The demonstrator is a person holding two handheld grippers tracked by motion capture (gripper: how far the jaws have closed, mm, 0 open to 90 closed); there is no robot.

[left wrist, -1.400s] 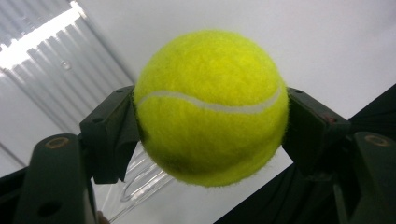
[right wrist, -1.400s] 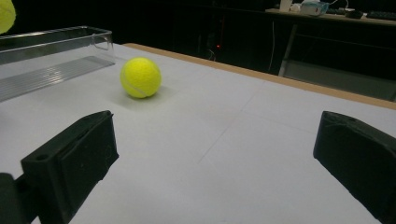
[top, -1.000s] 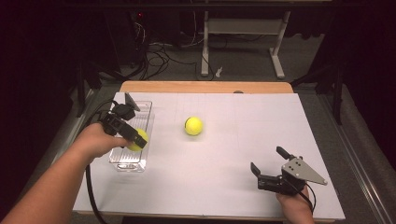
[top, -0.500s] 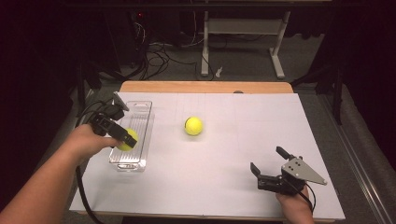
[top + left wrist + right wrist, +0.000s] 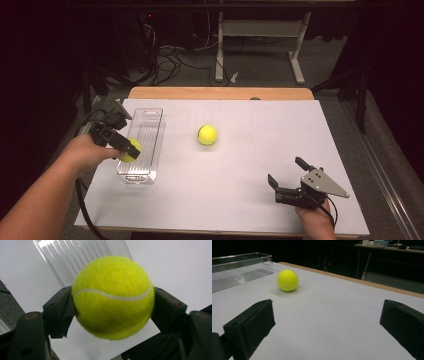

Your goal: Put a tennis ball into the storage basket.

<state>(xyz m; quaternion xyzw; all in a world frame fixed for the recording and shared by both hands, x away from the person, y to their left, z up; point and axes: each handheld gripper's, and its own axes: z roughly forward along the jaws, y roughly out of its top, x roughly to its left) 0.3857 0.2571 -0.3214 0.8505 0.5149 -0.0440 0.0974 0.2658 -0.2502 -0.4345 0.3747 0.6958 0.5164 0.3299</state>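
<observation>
1. Overhead, in the high view, the left gripper (image 5: 126, 148) sits at the left middle of the frame, its jaws clamped on a yellow tennis ball (image 5: 131, 150) held over the left edge of the clear plastic tray (image 5: 148, 125). A second tennis ball (image 5: 207, 135) lies on the white table (image 5: 250, 200) near the centre, well apart from the tray. The right gripper (image 5: 286, 175) rests at the lower right, jaws spread with nothing between them.

2. From the left gripper view, the held ball (image 5: 112, 297) sits in the centre of the frame, pressed between the two black jaws at left and right; the ribbed tray (image 5: 75, 255) shows at the upper left behind it.

3. From the right gripper view, the jaws stand wide at the lower corners, with the free ball (image 5: 287, 280) at the upper left on the table and the tray (image 5: 239, 267) at the far left edge.
</observation>
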